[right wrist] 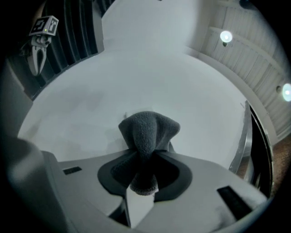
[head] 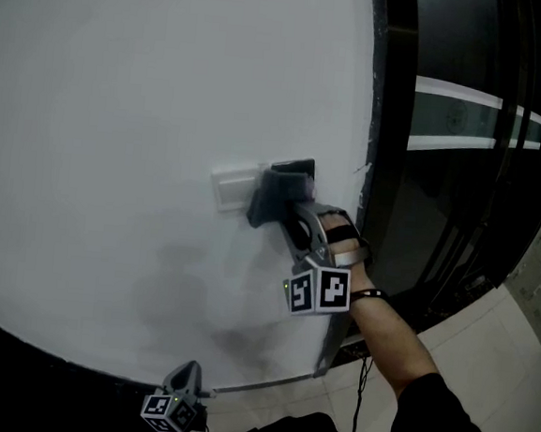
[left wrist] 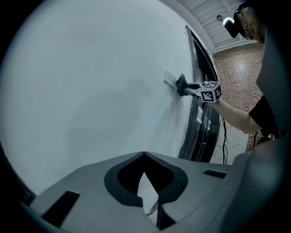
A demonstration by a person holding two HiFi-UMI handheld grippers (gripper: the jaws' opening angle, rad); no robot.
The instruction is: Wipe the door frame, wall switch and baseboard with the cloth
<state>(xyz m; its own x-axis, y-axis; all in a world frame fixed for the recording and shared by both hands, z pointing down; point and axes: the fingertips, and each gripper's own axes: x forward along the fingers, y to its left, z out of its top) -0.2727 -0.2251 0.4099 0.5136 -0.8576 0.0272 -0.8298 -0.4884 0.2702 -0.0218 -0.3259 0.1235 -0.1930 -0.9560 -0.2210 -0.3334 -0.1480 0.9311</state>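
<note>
A white wall switch (head: 229, 187) sits on the white wall (head: 150, 87), left of the black door frame (head: 384, 126). My right gripper (head: 286, 205) is shut on a grey cloth (head: 274, 198) and holds it against the switch's right part. In the right gripper view the bunched cloth (right wrist: 148, 129) stands out from the jaws and covers the switch. My left gripper (head: 184, 375) hangs low by the dark baseboard (head: 24, 341), shut on nothing, its jaws meeting at the tips (left wrist: 144, 157). From there the right gripper (left wrist: 183, 86) shows at the switch (left wrist: 169, 78).
Dark glass door panels (head: 464, 152) with pale stripes fill the right side. Pale floor tiles (head: 485, 342) lie below the door, and a black cable (head: 362, 397) hangs by the frame's foot. A brick wall (left wrist: 238, 68) stands beyond the door.
</note>
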